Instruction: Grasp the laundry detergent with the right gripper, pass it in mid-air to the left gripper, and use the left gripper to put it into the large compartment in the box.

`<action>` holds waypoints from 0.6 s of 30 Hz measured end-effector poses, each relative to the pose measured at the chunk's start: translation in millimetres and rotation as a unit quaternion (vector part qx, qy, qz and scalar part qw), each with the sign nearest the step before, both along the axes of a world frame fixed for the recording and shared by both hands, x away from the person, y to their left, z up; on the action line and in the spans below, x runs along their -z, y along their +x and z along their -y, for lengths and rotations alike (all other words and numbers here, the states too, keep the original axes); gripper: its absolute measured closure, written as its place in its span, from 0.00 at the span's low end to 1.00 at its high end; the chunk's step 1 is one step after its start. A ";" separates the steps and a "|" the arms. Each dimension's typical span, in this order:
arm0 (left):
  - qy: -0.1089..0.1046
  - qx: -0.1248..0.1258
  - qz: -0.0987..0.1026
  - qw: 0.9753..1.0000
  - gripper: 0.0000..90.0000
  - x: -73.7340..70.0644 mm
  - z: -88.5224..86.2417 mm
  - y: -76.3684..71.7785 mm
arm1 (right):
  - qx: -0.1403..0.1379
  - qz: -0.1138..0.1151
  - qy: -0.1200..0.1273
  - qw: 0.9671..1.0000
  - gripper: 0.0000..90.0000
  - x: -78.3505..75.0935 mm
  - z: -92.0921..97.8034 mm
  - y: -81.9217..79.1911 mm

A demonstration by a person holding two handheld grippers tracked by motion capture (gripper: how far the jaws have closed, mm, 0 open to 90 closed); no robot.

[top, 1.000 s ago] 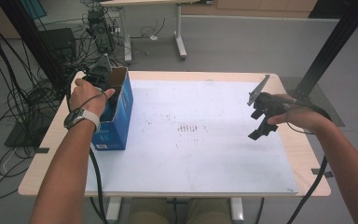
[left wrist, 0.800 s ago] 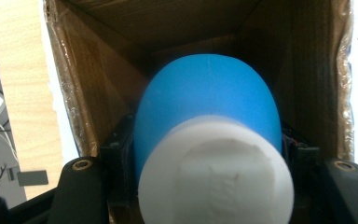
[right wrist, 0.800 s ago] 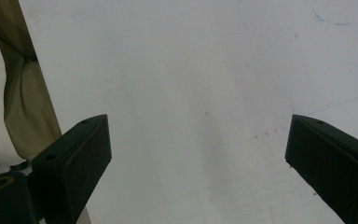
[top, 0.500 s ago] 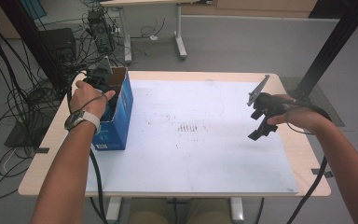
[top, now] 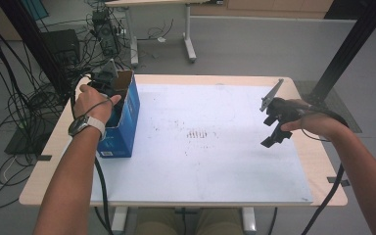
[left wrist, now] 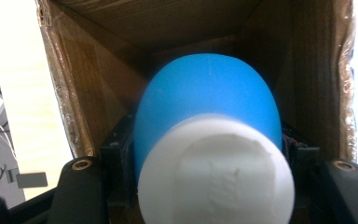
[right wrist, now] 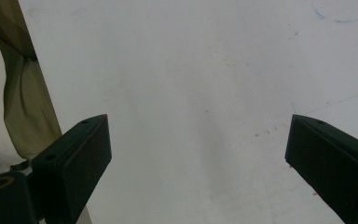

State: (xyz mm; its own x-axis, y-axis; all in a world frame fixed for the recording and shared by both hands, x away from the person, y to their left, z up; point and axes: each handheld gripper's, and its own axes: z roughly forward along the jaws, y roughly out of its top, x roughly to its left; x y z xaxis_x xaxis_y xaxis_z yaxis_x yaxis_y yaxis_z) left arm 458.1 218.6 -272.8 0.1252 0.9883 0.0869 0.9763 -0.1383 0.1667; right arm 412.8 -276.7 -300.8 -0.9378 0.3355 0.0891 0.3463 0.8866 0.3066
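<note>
The left gripper (left wrist: 205, 186) is clamping a blue bottle (left wrist: 209, 107) with a white cap (left wrist: 214, 172) between its jaws, holding it inside the open cardboard box (top: 125, 115) at the table's left edge. The right gripper (right wrist: 198, 163) is hovering over the white sheet (top: 215, 156), jaws spread wide and gripping nothing
</note>
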 end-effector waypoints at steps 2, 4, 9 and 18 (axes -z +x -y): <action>0.001 0.001 0.001 1.000 0.41 0.1 0.1 -0.1 | 0.000 0.000 0.000 1.000 0.08 -0.6 -0.3 -0.3; -0.001 0.000 0.001 1.000 0.41 0.2 -0.4 -0.2 | -0.001 0.001 0.001 1.000 0.08 -0.7 -0.3 -0.3; -0.001 0.001 -0.002 1.000 0.41 -0.2 -0.9 -0.6 | 0.000 0.000 0.000 1.000 0.08 0.5 -0.1 -0.3; -0.002 0.001 -0.002 1.000 0.41 -0.1 -1.6 -1.4 | -0.002 0.001 -0.001 1.000 0.08 0.6 -2.1 -0.6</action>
